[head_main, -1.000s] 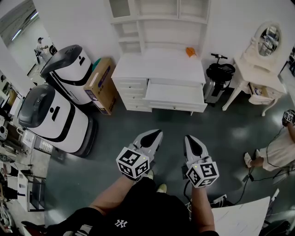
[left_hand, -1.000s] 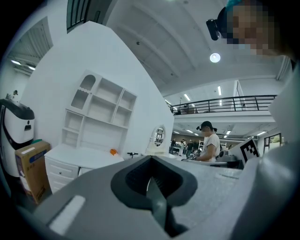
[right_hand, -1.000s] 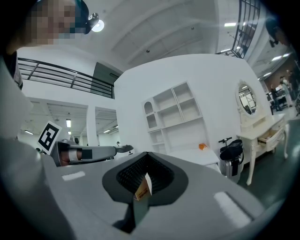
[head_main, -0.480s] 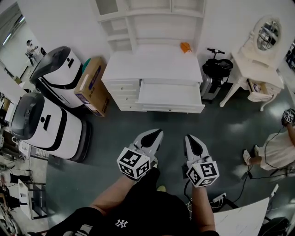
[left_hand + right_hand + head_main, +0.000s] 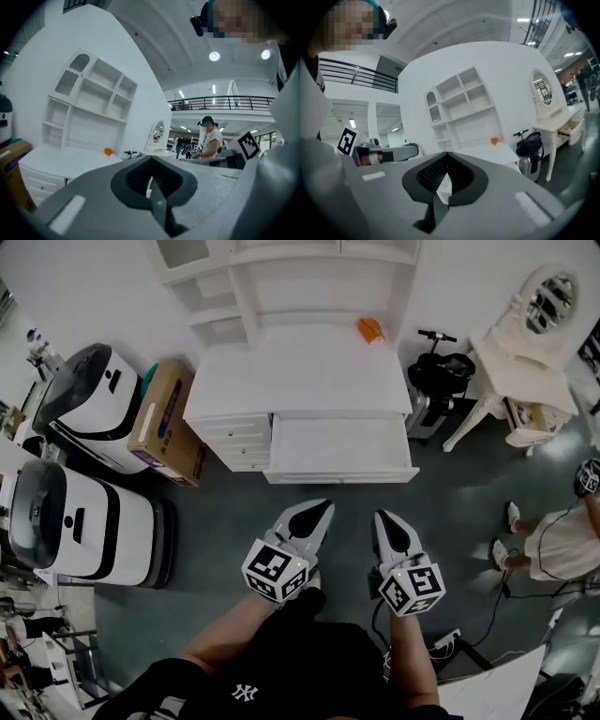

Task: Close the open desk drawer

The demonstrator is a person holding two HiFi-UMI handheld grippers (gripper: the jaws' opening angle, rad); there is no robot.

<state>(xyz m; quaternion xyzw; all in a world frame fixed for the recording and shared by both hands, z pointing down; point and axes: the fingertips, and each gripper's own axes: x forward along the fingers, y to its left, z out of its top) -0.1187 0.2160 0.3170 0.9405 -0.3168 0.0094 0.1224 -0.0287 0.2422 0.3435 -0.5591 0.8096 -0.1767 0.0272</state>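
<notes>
- The wide, shallow, white-painted drawer (image 5: 342, 448) stood pulled out from the front of the smooth white rectangular desk (image 5: 300, 371).
- The left gripper (image 5: 322, 509), grey moulded plastic tapering to a point, hung in front of the drawer without touching it. Its ribbed dark pads were pressed together on nothing.
- The right gripper (image 5: 381, 517), of the same shape, hung beside it, jaws likewise closed and empty.
- A small orange object (image 5: 369, 330) lay near the desk's back right corner.

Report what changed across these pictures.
The person walked toward the white desk, so its open drawer now lies closer to the left gripper and right gripper. Nothing was grasped or released. Drawer still open, untouched; both grippers' fingers stay shut and empty.
</notes>
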